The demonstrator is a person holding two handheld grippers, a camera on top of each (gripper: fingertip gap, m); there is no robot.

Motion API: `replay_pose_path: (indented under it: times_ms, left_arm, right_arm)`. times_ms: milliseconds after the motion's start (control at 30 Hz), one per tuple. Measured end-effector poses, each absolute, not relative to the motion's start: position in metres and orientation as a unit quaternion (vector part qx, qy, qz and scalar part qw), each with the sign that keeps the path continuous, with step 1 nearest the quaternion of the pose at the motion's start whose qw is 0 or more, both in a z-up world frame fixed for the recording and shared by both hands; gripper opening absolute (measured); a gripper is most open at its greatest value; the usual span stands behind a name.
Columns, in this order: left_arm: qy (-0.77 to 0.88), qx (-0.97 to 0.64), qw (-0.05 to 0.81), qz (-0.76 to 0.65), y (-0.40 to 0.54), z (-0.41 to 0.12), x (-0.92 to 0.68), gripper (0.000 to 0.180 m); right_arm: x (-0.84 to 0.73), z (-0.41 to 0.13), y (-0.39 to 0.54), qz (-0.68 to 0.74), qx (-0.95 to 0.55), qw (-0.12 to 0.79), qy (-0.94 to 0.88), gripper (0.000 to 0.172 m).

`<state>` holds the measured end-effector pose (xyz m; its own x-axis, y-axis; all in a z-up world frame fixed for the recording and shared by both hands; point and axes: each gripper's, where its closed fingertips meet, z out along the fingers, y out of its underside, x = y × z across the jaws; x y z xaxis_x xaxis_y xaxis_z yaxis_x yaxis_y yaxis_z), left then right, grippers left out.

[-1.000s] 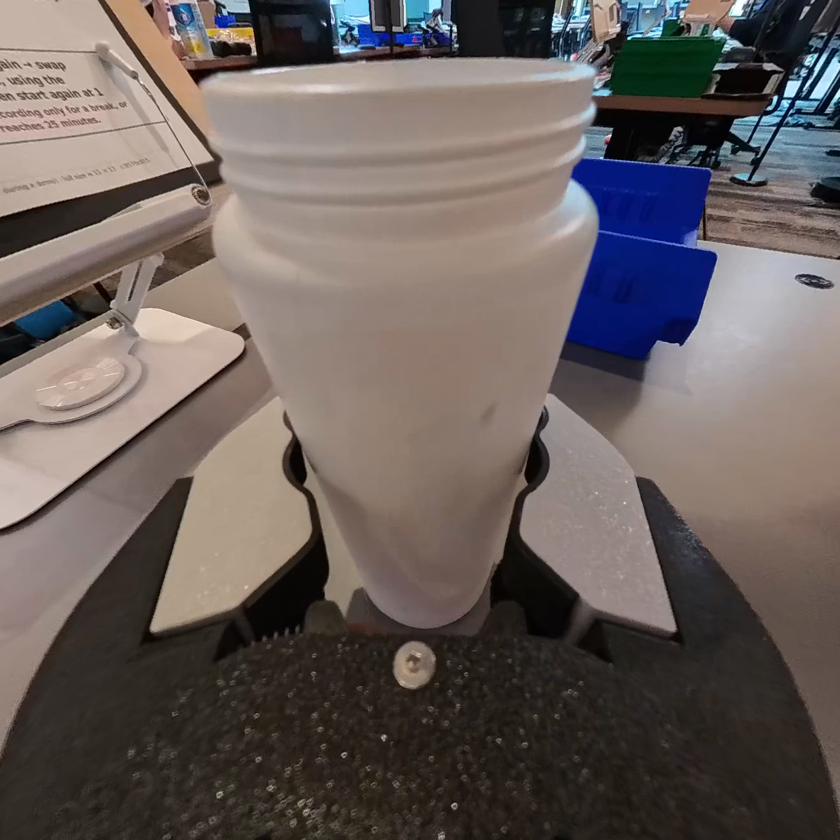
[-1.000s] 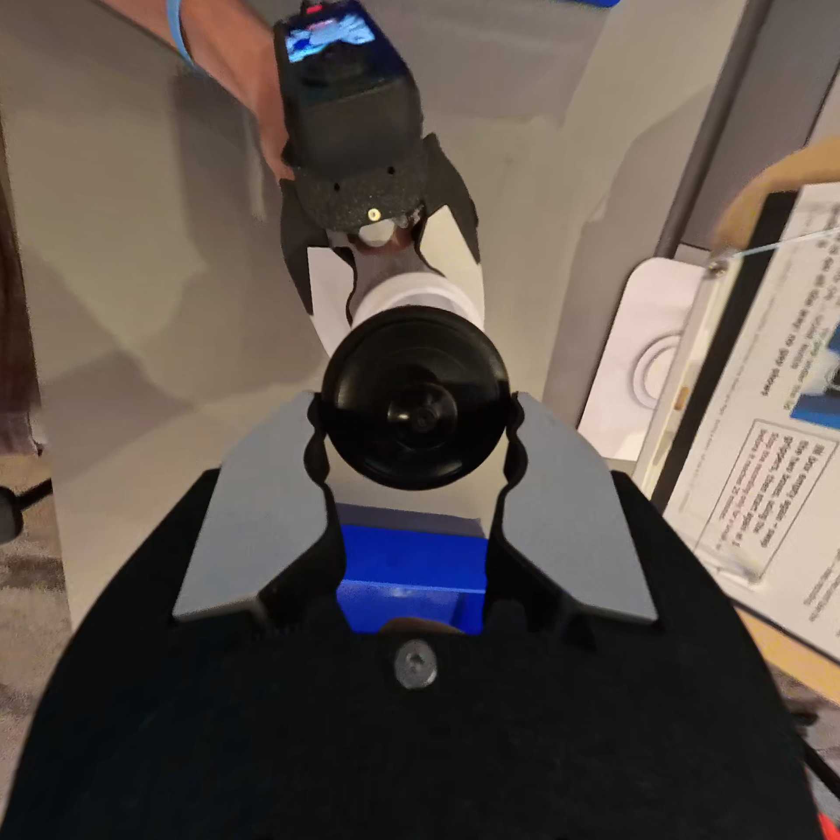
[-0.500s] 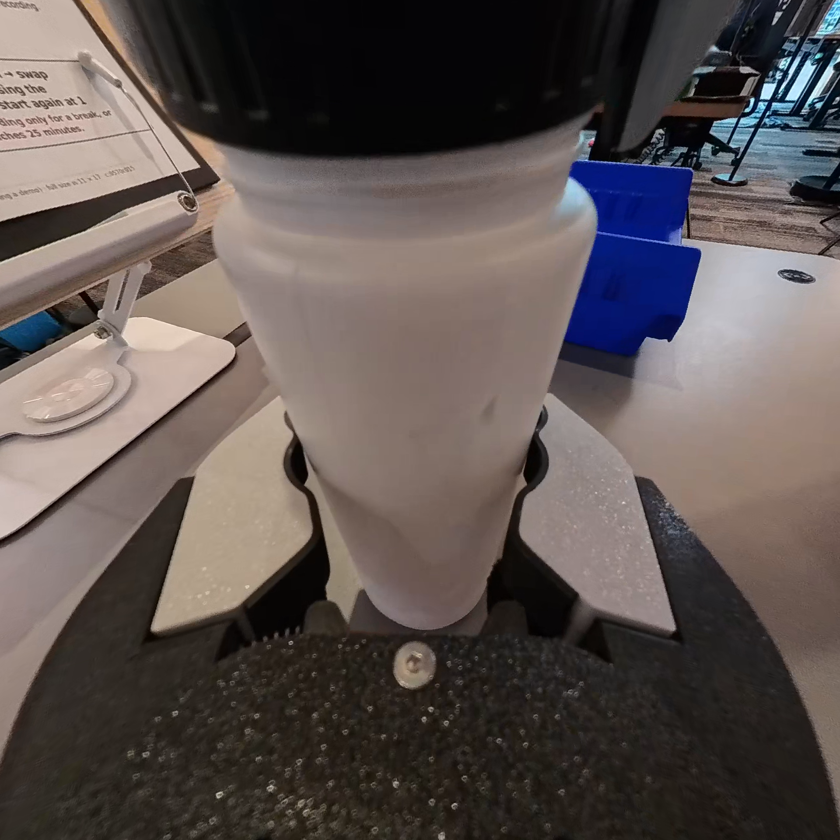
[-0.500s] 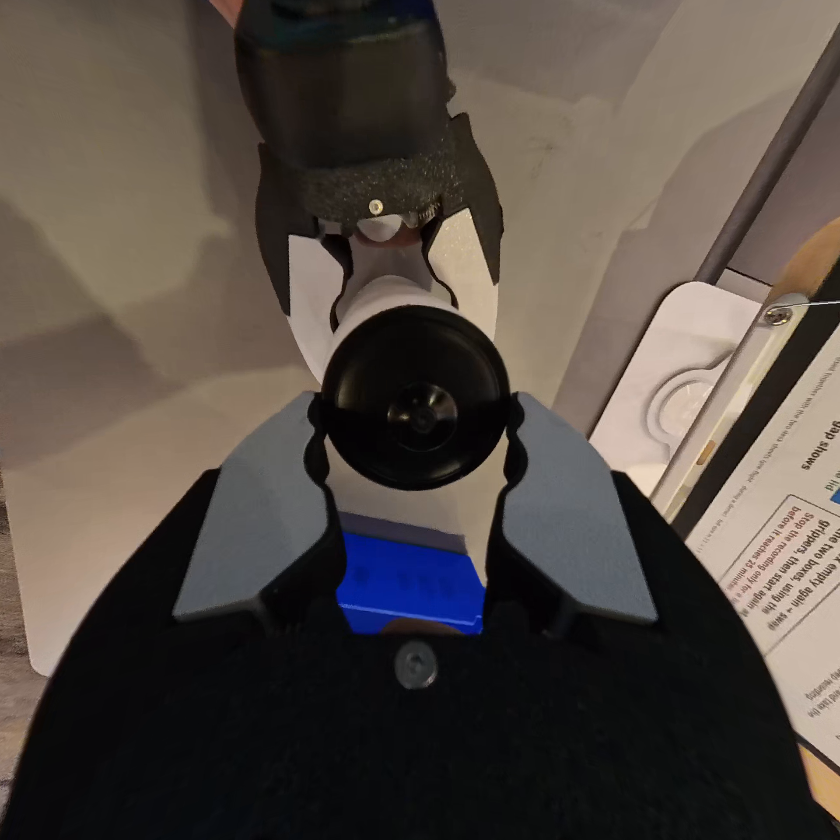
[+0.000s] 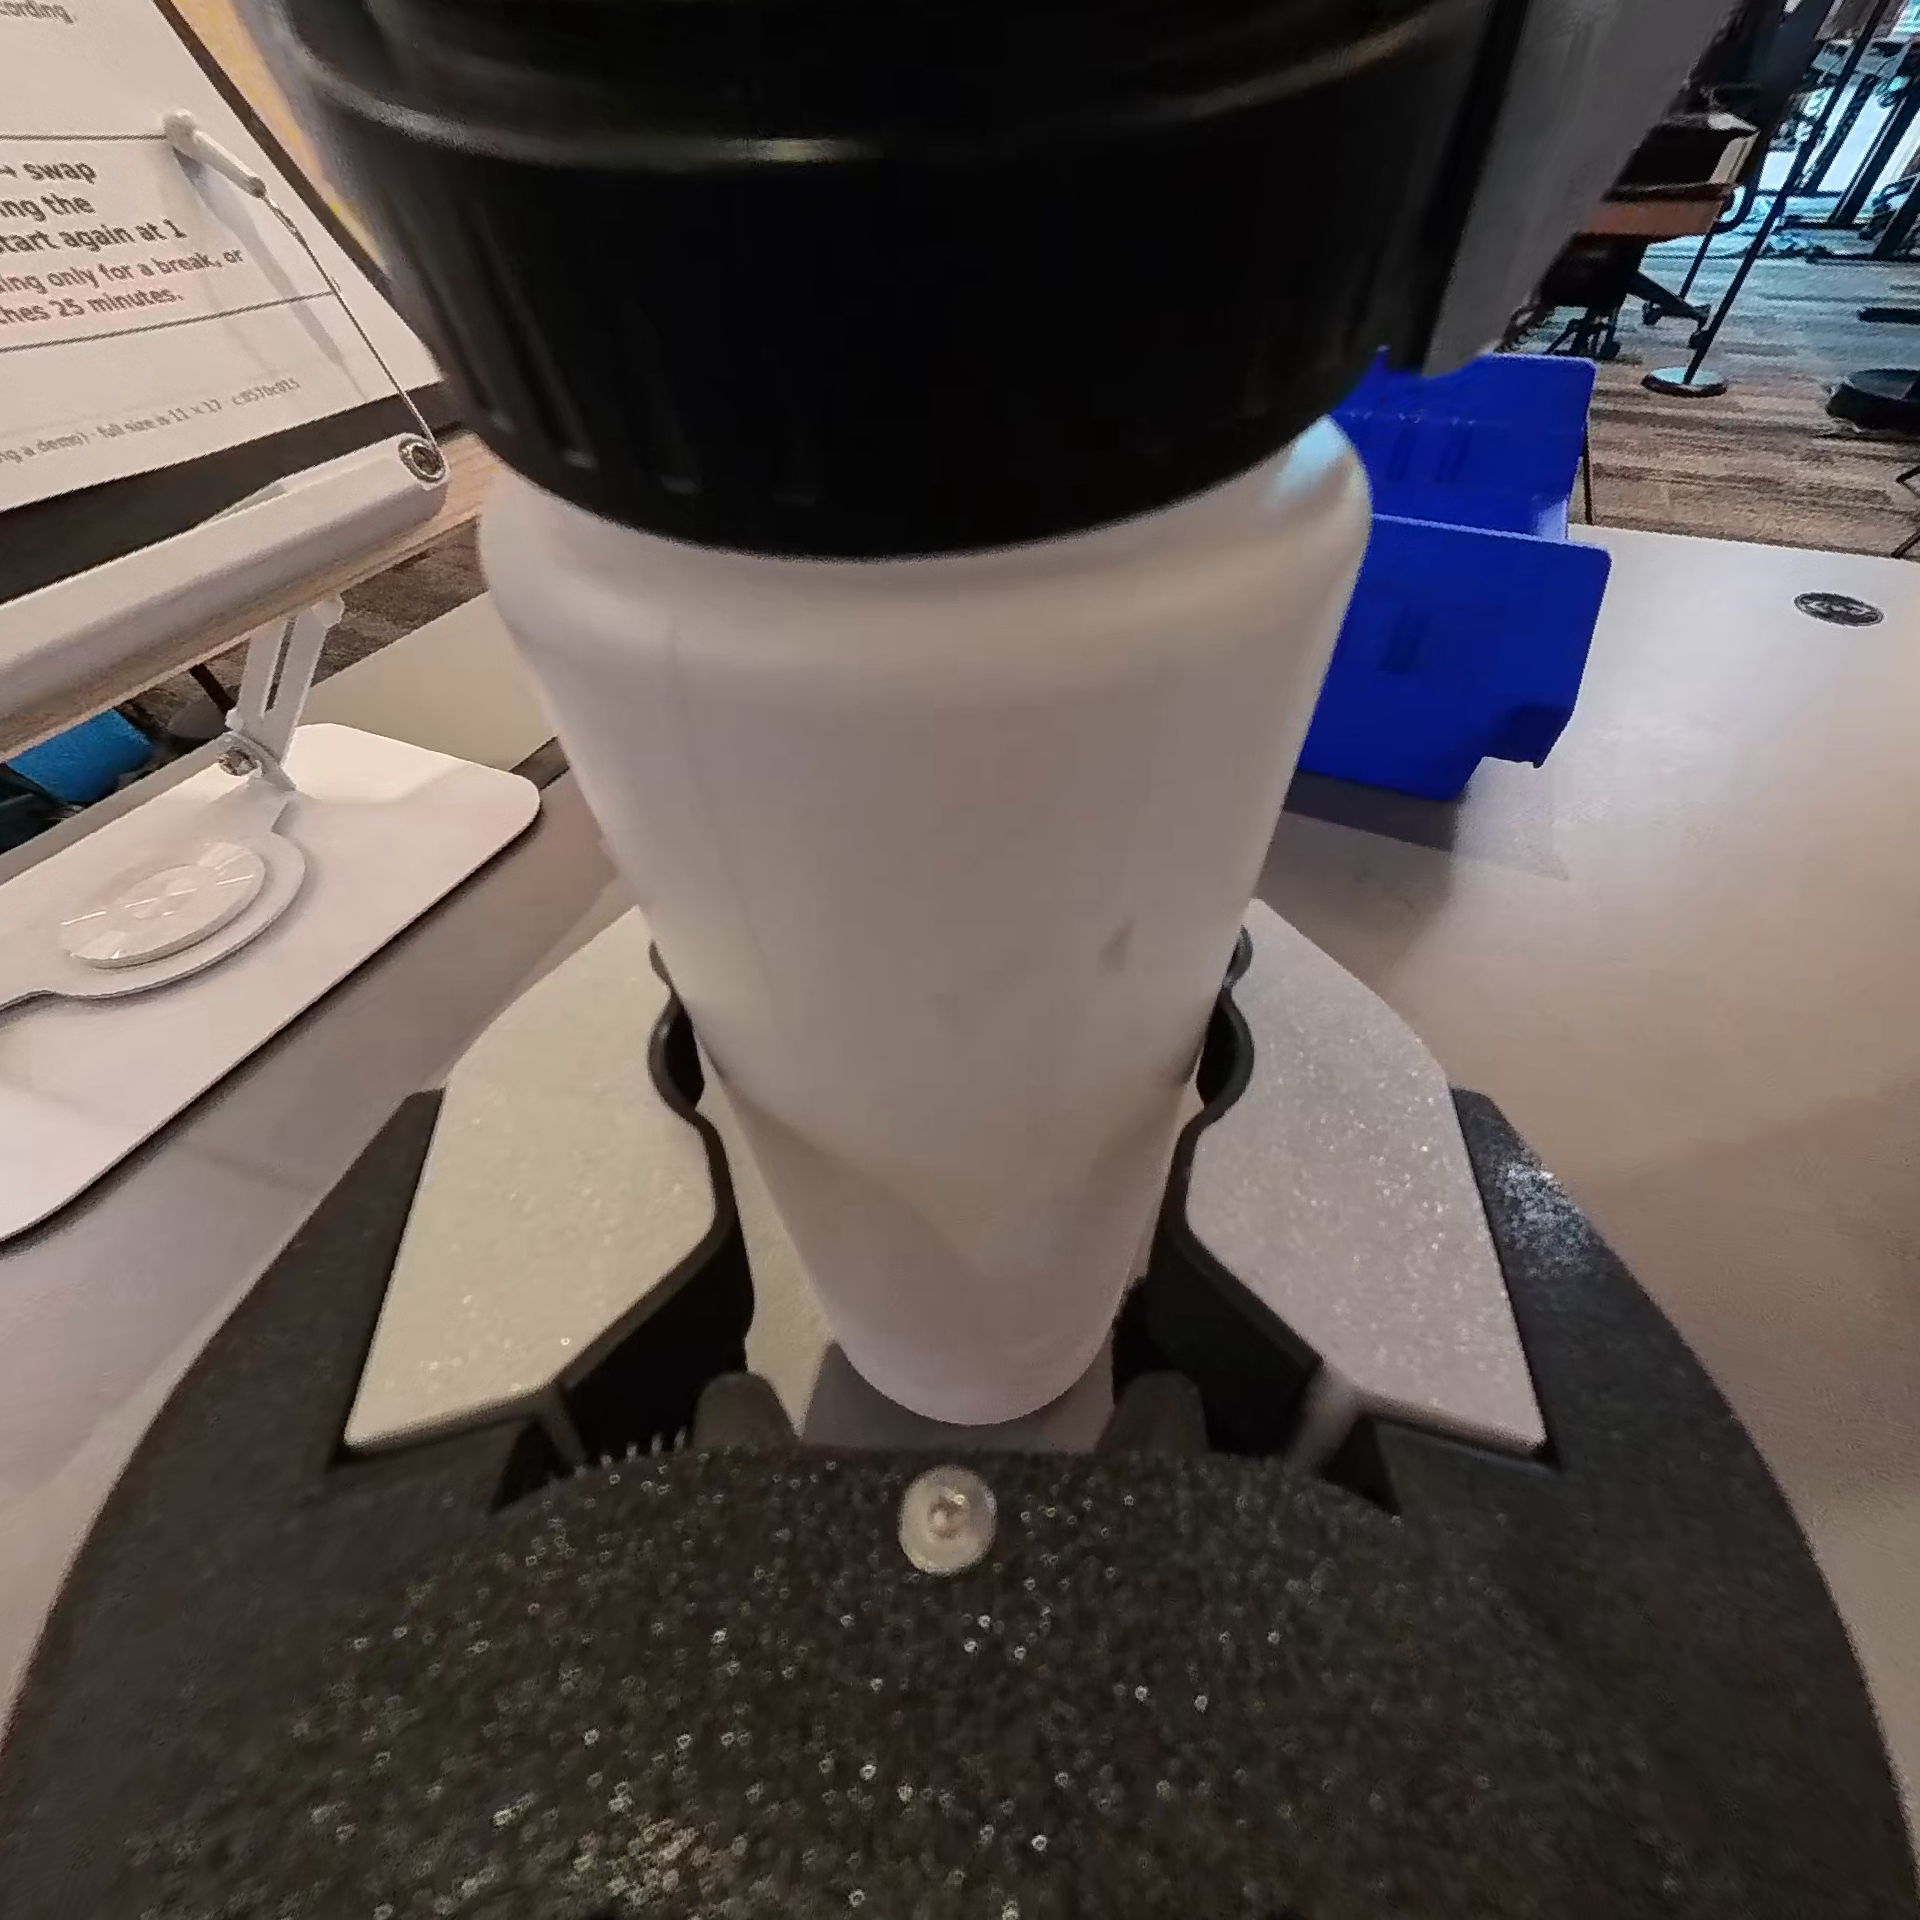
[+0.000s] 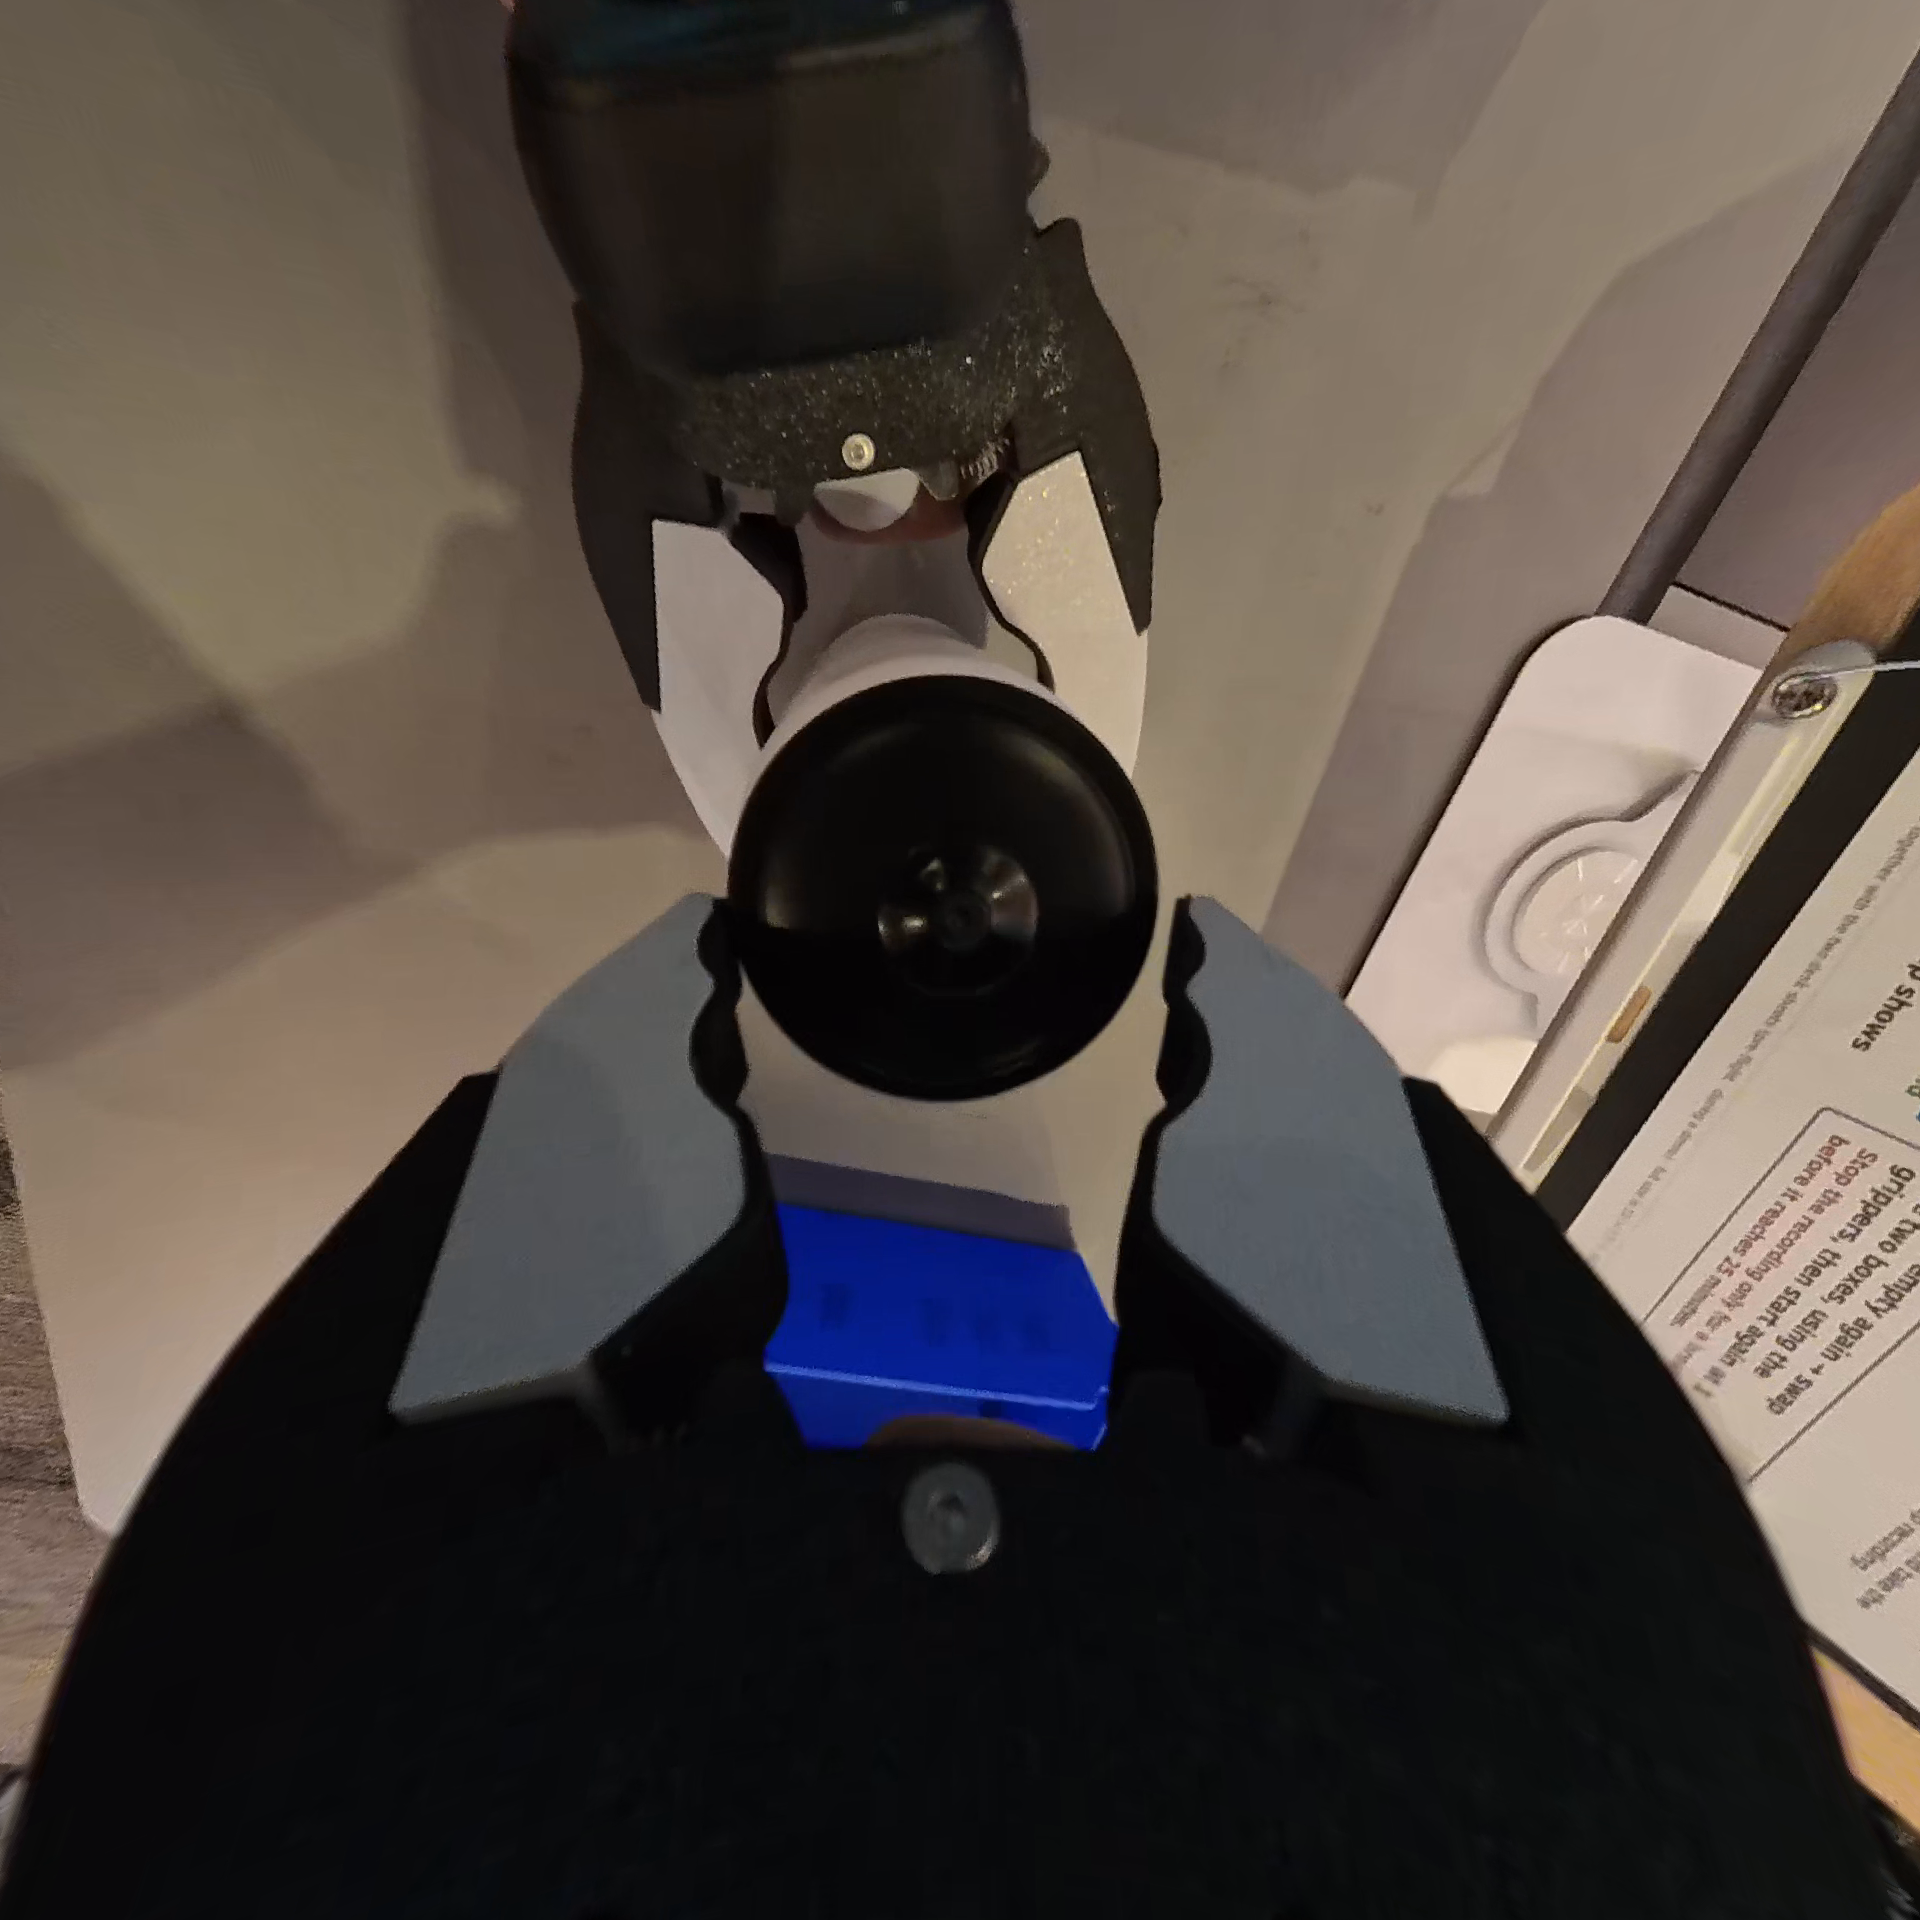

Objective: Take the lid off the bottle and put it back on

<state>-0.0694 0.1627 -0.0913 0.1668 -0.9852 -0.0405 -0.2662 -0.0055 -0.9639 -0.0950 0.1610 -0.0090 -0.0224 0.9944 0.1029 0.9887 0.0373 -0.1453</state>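
The left tongs [image 5: 951,1023] are clamped on the lower body of the white bottle [image 5: 925,883], a pad pressed against each side of it. The bottle's long axis runs straight out along the fingers, base toward the tongs' body, mouth pointing away toward 12 o'clock in the left wrist view. The black lid [image 5: 883,291] sits over that mouth, covering the neck. The right tongs [image 6: 951,997] face the lid's top end-on along the same axis; their left pad [image 6: 717,997] touches the lid's rim at 9 o'clock, while a strip of pale surface shows between the rim and the right pad at 3 o'clock, so these tongs stand open around the lid rather than pinching it. Bottle and lid are held above the pale counter [image 5: 1662,883]. A blue bin [image 5: 1455,644] rests on the counter at 2 o'clock from the bottle, and a white document stand [image 5: 208,831] with a printed sheet at 10 o'clock.
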Motion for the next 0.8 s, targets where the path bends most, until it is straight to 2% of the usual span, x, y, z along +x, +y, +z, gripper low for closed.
replay_pose_path:
  times_ms: [200,367,400,500,800]
  left_arm:
    - [0.523,-0.599,0.475,-0.379,0.162,-0.091,-0.069,0.094]
    - [0.525,-0.599,0.475,-0.374,0.162,-0.091,-0.069,0.095]
    - [0.526,-0.599,0.475,-0.373,0.162,-0.092,-0.069,0.095]
    - [0.524,-0.601,0.475,-0.373,0.162,-0.092,-0.069,0.095]
    - [0.524,-0.601,0.474,-0.373,0.163,-0.092,-0.069,0.095]
  right_arm:
    - [-0.096,0.013,0.162,0.009,-0.713,0.060,-0.698,0.088]
    - [-0.101,0.011,0.163,-0.024,-0.713,-0.004,-0.701,0.086]
    - [-0.100,0.008,0.162,-0.029,-0.715,-0.019,-0.698,0.085]
    - [-0.102,0.005,0.156,-0.017,-0.721,-0.052,-0.691,0.068]
    - [-0.102,0.005,0.156,-0.022,-0.698,-0.019,-0.716,0.068]
